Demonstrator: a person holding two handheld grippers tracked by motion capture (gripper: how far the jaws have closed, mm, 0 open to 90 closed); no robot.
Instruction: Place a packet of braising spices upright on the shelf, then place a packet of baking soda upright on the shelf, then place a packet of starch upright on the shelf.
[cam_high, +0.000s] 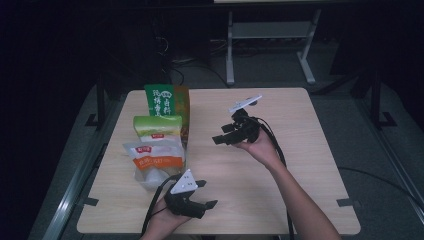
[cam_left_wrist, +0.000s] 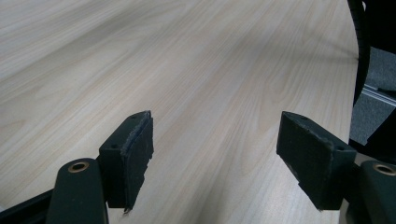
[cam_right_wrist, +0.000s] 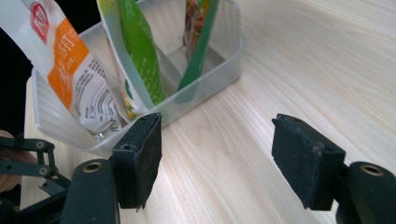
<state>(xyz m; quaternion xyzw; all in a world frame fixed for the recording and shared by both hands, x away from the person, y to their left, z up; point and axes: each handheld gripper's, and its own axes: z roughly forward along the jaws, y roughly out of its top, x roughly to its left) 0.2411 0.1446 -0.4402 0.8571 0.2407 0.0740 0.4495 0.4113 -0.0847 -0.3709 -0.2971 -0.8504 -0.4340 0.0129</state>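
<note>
left gripper (cam_high: 206, 193): jaws wide, nothing between, over bare table (cam_high: 280, 165) | right gripper (cam_high: 218, 134): jaws wide, empty, facing bin (cam_right_wrist: 219, 70) | bin: three pouches (cam_right_wrist: 135, 51) upright inside

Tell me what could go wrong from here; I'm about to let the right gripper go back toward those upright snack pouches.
The pouches lean loosely in the clear bin, so a nudge from the open right gripper could tip them over. The light bin may also slide on the smooth table. The trailing cable could snag.
</note>
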